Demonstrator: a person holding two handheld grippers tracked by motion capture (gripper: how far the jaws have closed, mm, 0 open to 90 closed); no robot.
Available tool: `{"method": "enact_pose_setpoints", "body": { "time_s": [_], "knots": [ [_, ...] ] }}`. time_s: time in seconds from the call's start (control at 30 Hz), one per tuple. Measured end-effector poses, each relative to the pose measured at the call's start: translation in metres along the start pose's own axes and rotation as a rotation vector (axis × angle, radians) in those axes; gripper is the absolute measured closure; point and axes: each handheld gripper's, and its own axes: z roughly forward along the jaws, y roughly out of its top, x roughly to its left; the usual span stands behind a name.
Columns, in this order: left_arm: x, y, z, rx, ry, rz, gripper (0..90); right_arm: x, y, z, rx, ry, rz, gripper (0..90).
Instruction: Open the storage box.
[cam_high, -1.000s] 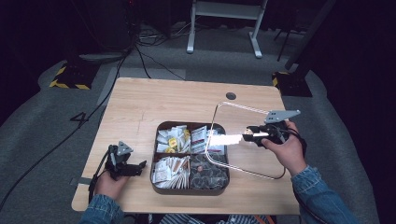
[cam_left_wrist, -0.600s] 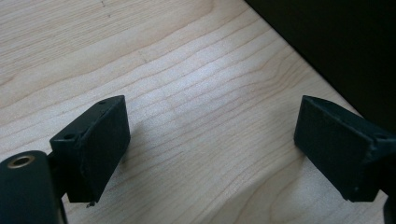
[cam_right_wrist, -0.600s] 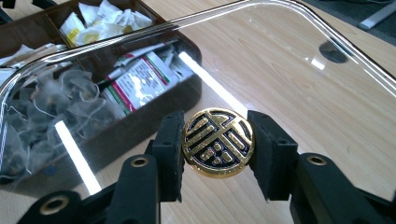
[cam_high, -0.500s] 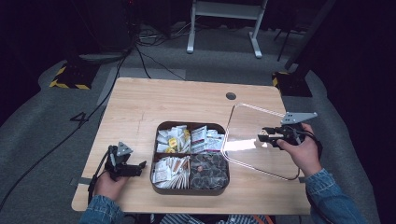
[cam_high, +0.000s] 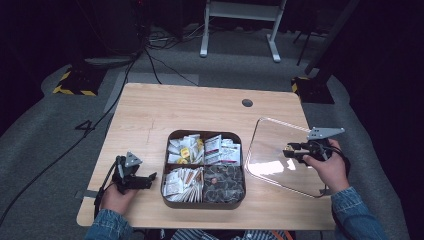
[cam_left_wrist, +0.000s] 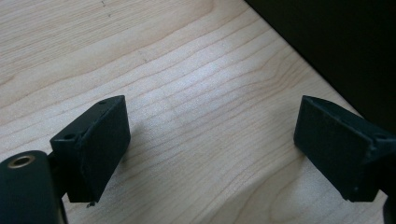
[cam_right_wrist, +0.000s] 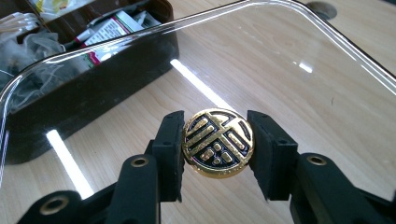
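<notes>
Over the previous second the clear lid (cam_high: 280, 155) had come off the brown divided box (cam_high: 204, 162) and travelled rightward; a second earlier it had stood tilted over the box's right half, and now it lay to the right of the box, low over the bare table (cam_high: 165, 112), its near edge just beside the box wall. That suggested the uncovering step was all but finished, with only the set-down and release left, though whether the lid already rested on the wood could not be told. The right gripper (cam_right_wrist: 215, 144) held the lid by its round gold-and-black knob (cam_right_wrist: 217, 142), jaws closed on either side of it, the knob sitting squarely between the pads. The box, its four compartments full of sachets and packets, stood open at the middle of the table. The left gripper (cam_left_wrist: 210, 149) waited well apart at the table's front left, jaws spread wide with nothing between them but wood.
</notes>
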Motion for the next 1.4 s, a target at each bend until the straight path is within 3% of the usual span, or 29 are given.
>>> {"method": "enact_pose_setpoints", "body": {
  "time_s": [0.17,0.33,0.47,0.8,1.4],
  "knots": [
    [0.000,0.000,0.000,0.000,-0.001,0.003,11.0,-0.005,-0.015,0.007,0.012,-0.003,0.017,58.6],
    [0.000,0.000,0.000,0.000,-0.001,0.002,11.0,-0.005,-0.024,0.012,0.019,0.005,-0.010,58.6],
    [0.000,0.000,0.000,0.000,-0.001,0.002,11.0,-0.008,-0.036,0.017,-0.005,0.016,0.026,58.6],
    [0.000,0.000,0.000,0.000,-0.002,0.002,11.0,-0.011,-0.053,0.030,0.047,0.006,0.025,58.6],
    [0.001,0.002,0.002,-0.002,-0.004,0.001,12.5,-0.010,-0.064,0.038,0.059,0.014,0.021,58.4]
  ]
}}
